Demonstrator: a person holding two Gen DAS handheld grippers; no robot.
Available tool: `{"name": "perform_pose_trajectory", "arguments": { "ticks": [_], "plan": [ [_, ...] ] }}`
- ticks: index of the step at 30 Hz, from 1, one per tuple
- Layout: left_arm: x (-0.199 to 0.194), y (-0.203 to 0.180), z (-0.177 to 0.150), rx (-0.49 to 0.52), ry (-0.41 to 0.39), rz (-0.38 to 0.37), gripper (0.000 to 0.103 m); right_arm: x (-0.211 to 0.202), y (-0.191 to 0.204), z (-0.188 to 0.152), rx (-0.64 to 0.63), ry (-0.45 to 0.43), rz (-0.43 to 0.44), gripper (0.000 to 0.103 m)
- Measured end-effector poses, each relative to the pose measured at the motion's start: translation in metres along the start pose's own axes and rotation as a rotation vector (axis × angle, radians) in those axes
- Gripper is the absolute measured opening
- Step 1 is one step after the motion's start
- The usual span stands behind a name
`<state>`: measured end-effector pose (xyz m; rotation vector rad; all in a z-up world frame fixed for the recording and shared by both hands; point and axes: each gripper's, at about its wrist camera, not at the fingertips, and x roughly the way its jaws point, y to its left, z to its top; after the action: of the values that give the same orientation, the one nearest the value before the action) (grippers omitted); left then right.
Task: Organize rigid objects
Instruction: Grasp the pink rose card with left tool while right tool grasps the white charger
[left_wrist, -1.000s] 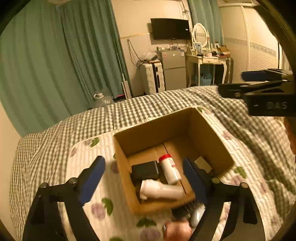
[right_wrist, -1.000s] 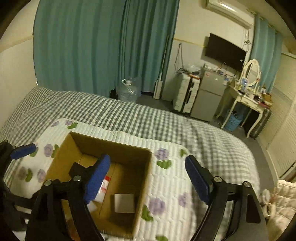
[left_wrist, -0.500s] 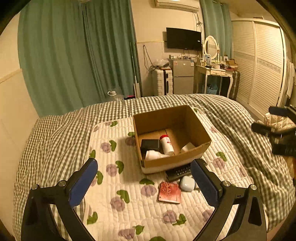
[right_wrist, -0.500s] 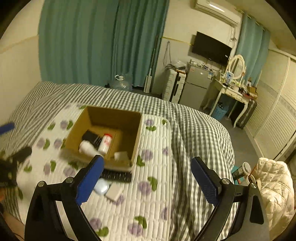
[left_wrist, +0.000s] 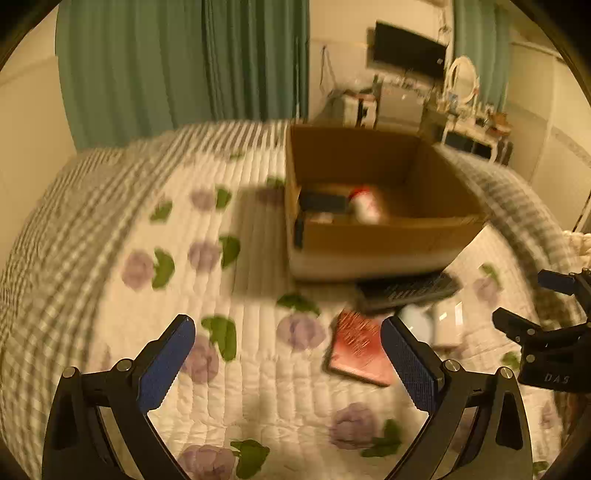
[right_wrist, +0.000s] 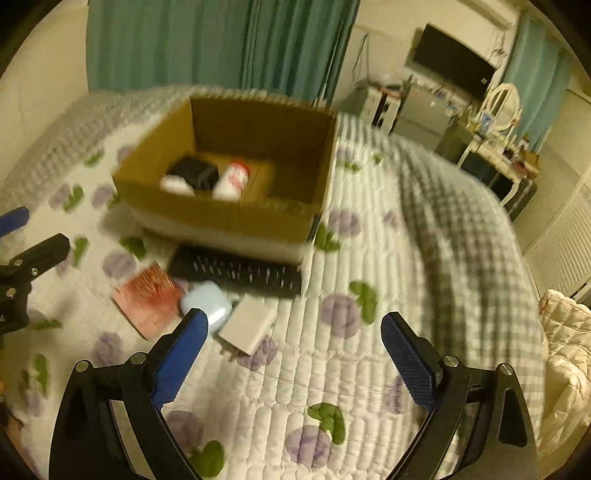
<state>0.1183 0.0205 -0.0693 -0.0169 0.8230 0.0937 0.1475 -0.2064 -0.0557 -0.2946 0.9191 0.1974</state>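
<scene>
An open cardboard box (left_wrist: 384, 240) (right_wrist: 221, 218) stands on the quilted bed. It holds a black item (right_wrist: 192, 171), a white red-capped bottle (right_wrist: 231, 179) (left_wrist: 365, 206) and a white object (right_wrist: 177, 183). In front of the box lie a black remote (right_wrist: 236, 275) (left_wrist: 406, 290), a red booklet (right_wrist: 147, 297) (left_wrist: 360, 349), a pale blue case (right_wrist: 207, 301) and a white charger (right_wrist: 245, 325). My left gripper (left_wrist: 288, 365) is open and empty, low over the quilt left of the booklet. My right gripper (right_wrist: 291, 354) is open and empty, just right of the charger.
The floral quilt (right_wrist: 332, 369) lies on a checked bedspread (right_wrist: 454, 229). Green curtains (left_wrist: 184, 66), a TV (right_wrist: 450, 55), a fridge and a dressing table (right_wrist: 495, 147) stand beyond the bed. A white padded jacket (right_wrist: 565, 332) lies at the right edge.
Both grippers have dropped from high above the bed to just over the quilt, close to the loose items in front of the box. Both stayed open.
</scene>
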Motion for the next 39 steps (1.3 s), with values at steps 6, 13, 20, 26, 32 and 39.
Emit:
{"name": "perform_pose_trajectory", "arguments": {
  "ticks": [6,13,20,26,32,39],
  "plan": [
    [0.027,0.008,-0.013,-0.007,0.069,0.011,0.103,0.063,0.005,-0.014,-0.032,0.107,0.034,0.086],
    [0.033,-0.003,-0.014,0.050,0.108,0.020,0.103,0.097,0.025,-0.016,-0.122,0.112,0.111,0.081],
    [0.035,-0.030,-0.015,0.122,0.160,0.008,0.103,0.099,0.026,-0.017,-0.187,0.077,0.183,0.060],
    [0.034,-0.051,-0.010,0.150,0.166,0.012,0.103,0.100,0.024,-0.016,-0.192,0.084,0.222,0.054],
    [0.061,-0.064,-0.012,0.179,0.225,0.015,0.103,0.091,-0.006,0.002,-0.175,0.069,0.244,0.013],
    [0.089,-0.068,-0.019,0.202,0.297,-0.035,0.099,0.103,-0.020,-0.004,-0.046,0.128,0.322,0.022]
  ]
}}
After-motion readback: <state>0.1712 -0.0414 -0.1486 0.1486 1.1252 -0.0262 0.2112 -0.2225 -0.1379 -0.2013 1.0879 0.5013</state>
